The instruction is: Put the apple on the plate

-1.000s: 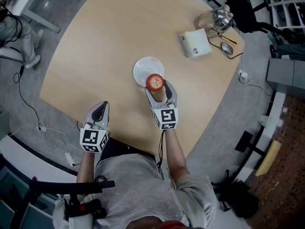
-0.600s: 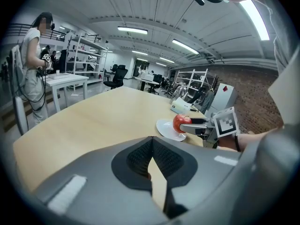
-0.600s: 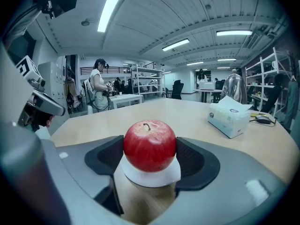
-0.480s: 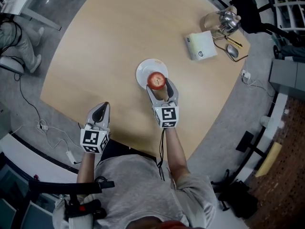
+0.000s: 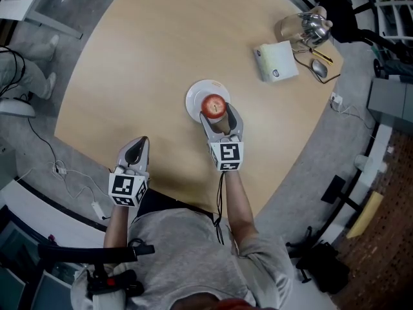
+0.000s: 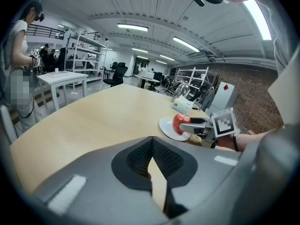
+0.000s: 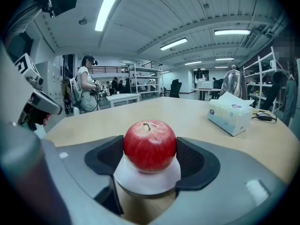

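Head view: the right tongs (image 5: pixel 218 115), clamped on the apple (image 7: pixel 150 146), have moved it further over the plate (image 5: pixel 195 95), so it seems only releasing remains. Left tongs (image 5: pixel 136 148) are pressed together, empty.

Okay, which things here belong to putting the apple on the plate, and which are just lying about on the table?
Belong to the job:
- apple, gripped between the jaws of the right gripper
- plate, just beneath the apple

Just lying about:
- tissue box
- kettle
- computer mouse
- left gripper, jaws together with nothing between them, at the table edge
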